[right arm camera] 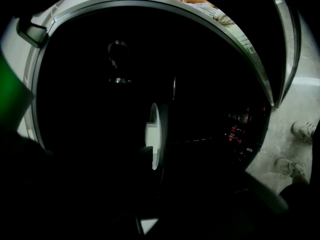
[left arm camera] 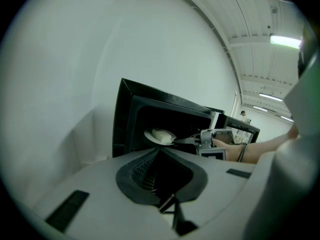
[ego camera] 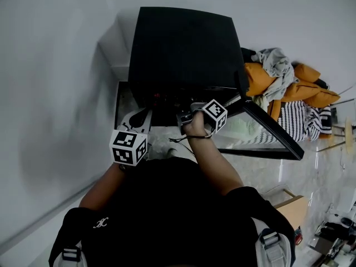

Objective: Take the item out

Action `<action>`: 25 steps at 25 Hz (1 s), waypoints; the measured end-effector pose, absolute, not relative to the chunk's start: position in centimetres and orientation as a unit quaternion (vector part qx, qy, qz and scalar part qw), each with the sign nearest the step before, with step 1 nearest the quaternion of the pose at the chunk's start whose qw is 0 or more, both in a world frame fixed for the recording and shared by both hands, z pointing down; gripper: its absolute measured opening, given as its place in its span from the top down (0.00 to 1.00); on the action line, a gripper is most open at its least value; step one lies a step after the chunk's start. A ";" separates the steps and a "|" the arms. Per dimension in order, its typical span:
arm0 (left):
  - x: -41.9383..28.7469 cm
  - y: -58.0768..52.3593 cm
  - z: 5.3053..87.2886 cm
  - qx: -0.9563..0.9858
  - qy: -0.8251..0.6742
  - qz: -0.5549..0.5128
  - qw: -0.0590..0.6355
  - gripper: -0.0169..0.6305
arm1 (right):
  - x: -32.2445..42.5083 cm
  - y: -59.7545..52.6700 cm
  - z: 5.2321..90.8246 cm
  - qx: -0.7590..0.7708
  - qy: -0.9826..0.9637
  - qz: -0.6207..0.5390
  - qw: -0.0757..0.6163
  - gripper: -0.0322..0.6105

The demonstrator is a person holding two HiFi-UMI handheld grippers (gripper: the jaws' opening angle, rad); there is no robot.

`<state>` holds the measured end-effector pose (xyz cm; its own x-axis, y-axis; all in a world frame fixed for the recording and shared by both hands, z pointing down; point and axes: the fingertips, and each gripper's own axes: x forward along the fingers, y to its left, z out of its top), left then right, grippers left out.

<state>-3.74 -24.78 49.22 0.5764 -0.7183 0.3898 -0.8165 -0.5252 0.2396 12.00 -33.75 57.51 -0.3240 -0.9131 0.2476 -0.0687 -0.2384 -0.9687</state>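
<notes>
White plate (left arm camera: 150, 136) carrying a pale lump (left arm camera: 161, 134) sits inside the black oven (ego camera: 183, 43), its rim clamped by the right tongs (left arm camera: 184, 141). Outside, beside the open door (ego camera: 272, 128), the left tongs (ego camera: 139, 117) hang with jaws apart, holding nothing.

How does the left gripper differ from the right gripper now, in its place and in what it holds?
The right gripper reaches into the opening of the black oven; the left gripper is outside, in front of it. The right gripper's jaws are shut on the rim of the white plate; the left gripper's jaws stand apart and empty. Both point toward the oven.
</notes>
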 end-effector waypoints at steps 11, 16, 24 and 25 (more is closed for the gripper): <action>-5.1 -24.7 49.8 0.858 -0.451 0.126 0.212 0.96 | 11.7 -33.8 57.7 -0.481 0.500 -0.641 0.328 0.85; -5.2 -24.8 49.8 0.857 -0.451 0.125 0.214 0.96 | 11.5 -33.9 58.0 -0.490 0.489 -0.651 0.311 0.84; -5.6 -25.0 49.9 0.856 -0.454 0.121 0.217 0.96 | 11.6 -34.3 58.4 -0.504 0.451 -0.674 0.297 0.84; -5.7 -25.0 49.9 0.855 -0.454 0.121 0.218 0.96 | 11.6 -34.3 58.4 -0.506 0.451 -0.675 0.292 0.84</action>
